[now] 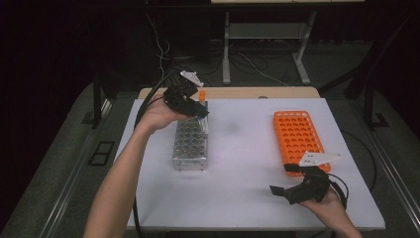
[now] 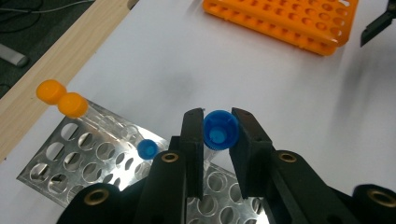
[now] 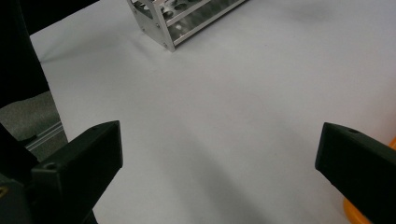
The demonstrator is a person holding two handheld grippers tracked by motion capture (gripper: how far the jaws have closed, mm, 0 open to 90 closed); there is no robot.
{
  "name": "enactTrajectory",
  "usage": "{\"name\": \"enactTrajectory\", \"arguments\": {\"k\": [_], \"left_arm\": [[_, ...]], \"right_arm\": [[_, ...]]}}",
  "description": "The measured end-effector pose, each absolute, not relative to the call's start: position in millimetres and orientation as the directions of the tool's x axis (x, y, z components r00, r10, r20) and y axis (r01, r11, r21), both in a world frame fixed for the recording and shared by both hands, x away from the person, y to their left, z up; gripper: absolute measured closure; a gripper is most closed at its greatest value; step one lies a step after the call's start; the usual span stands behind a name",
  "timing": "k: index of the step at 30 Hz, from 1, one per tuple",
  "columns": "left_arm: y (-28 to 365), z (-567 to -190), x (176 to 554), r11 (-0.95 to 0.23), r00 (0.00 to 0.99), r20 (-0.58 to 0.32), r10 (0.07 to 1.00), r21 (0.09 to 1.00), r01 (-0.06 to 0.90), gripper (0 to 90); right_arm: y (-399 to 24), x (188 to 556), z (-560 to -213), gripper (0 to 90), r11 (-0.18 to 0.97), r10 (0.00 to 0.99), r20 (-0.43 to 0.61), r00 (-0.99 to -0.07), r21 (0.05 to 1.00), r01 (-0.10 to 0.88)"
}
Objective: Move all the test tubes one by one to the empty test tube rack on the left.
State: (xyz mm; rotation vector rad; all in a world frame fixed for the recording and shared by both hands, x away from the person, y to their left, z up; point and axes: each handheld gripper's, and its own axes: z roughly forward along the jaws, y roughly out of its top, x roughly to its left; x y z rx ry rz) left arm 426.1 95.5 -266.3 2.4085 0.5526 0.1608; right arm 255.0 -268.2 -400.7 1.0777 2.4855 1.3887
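The blue-capped tube sits clamped between the two black jaws of the left gripper, seen cap-on in the left gripper view with its clear body running down towards the metal tube rack underneath; the jaws are drawn in narrow and press on the cap from both sides; in the high view the left gripper hangs over the far end of the metal tube rack, with the tube held above the rack's far right corner; whether the tube's lower end is inside a hole I cannot tell; just beside the held tube, a second blue-capped tube stands in a hole of the rack, and at the rack's far edge two orange-capped tubes stand touching one another; the rest of the holes that show look bare; the rack rests on a white table top, left of its middle, and beyond it a strip of wooden edge runs along the far side; an orange tube rack lies well apart on the right half of the table, its holes bare as far as the high view shows; the right gripper hovers near the table's near right corner, just in front of the orange rack, its jaws spread wide with nothing between them; the right gripper view looks across bare white table between those jaws towards a corner of the metal rack
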Motion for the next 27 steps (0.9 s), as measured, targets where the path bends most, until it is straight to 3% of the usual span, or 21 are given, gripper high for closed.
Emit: {"name": "enactTrajectory", "arguments": {"k": [27], "left_arm": [[100.3, -297.2, 455.4, -0.704, 0.880, -0.041, 0.474, 0.582, 0.407, 74.4]], "right_arm": [[-273.3, 249.2, -406.9, 0.3, 0.325, 0.630, 0.251, -0.735, 0.775, 0.543]]}}
